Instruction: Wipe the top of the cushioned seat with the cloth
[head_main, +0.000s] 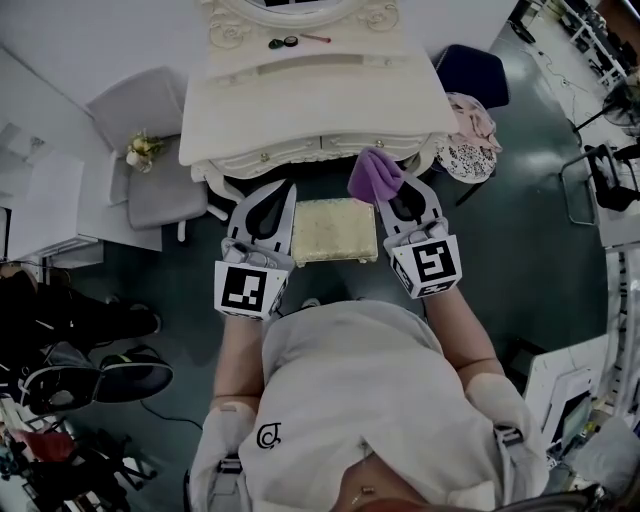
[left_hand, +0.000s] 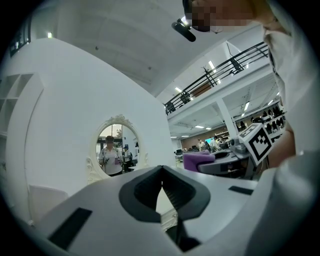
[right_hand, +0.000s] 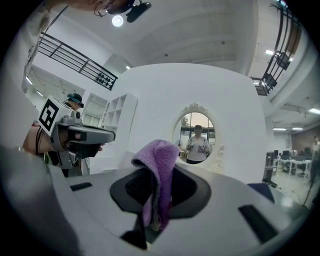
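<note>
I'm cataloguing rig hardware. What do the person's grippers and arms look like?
The left hand-held gripper and right hand-held gripper have pale grey, wedge-shaped shells with dark ribbed pads around a rounded cutout. Each carries a white cube with black square markers. No cables show. The person wears a white short-sleeved top.

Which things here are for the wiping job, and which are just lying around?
For the job: purple cloth, held in the right gripper; cushioned seat.
Just lying about: dressing table, grey chair, flowers, pile of clothes.
</note>
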